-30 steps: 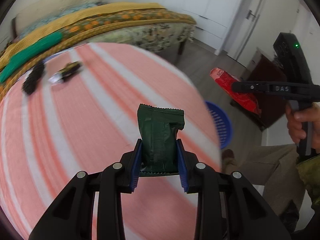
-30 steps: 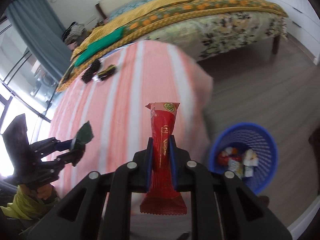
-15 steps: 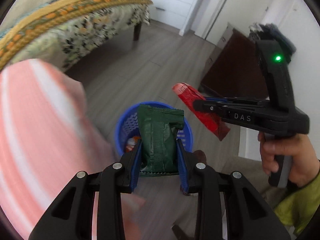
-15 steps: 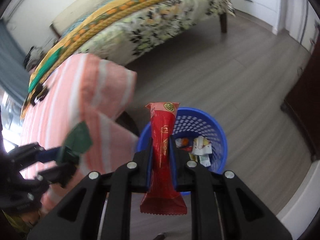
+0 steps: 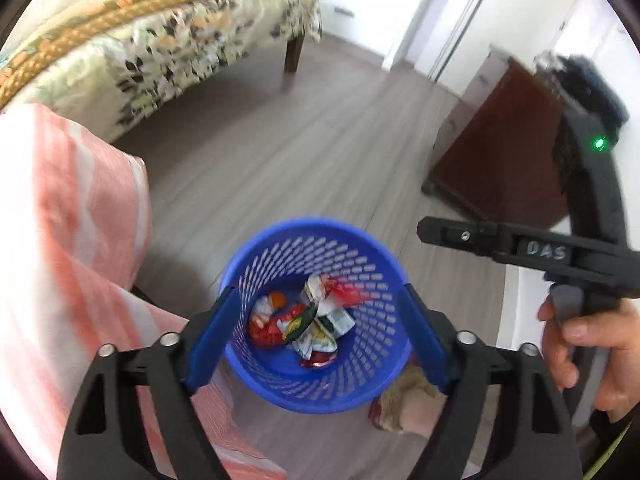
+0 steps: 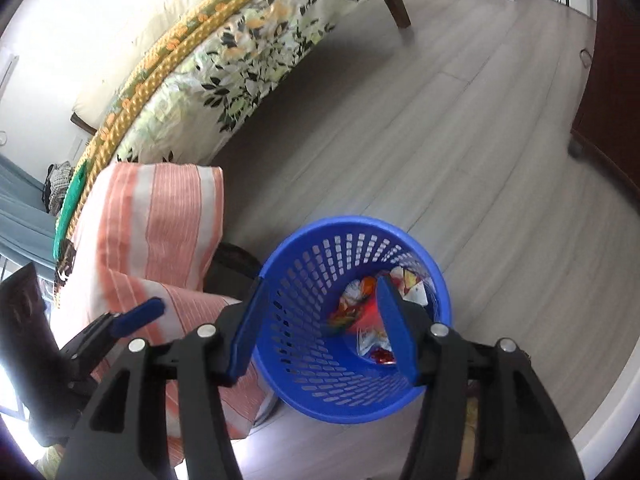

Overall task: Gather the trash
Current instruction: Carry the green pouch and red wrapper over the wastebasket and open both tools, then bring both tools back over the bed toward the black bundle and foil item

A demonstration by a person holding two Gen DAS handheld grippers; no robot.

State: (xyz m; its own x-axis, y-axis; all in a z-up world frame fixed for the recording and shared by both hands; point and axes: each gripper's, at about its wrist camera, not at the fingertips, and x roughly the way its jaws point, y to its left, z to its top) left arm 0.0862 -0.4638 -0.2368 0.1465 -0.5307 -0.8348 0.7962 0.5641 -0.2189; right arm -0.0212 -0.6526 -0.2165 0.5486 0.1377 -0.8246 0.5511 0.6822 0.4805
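Your basket (image 5: pixel 256 276), blue perforated plastic, round, stands upright on the wood floor just beside the table's hanging striped cloth. Your trash (image 5: pixel 304 324) lies in a loose heap on the basket's bottom: crumpled wrappers, red, white, orange, yellow-green, all inside the rim. From the right wrist view the same heap (image 6: pixel 366 320) sits low in the basket (image 6: pixel 304 280).

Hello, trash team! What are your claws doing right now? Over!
Left claw open, empty. Right claw open, empty. Both above the bin; wrappers inside. Nothing in the way.
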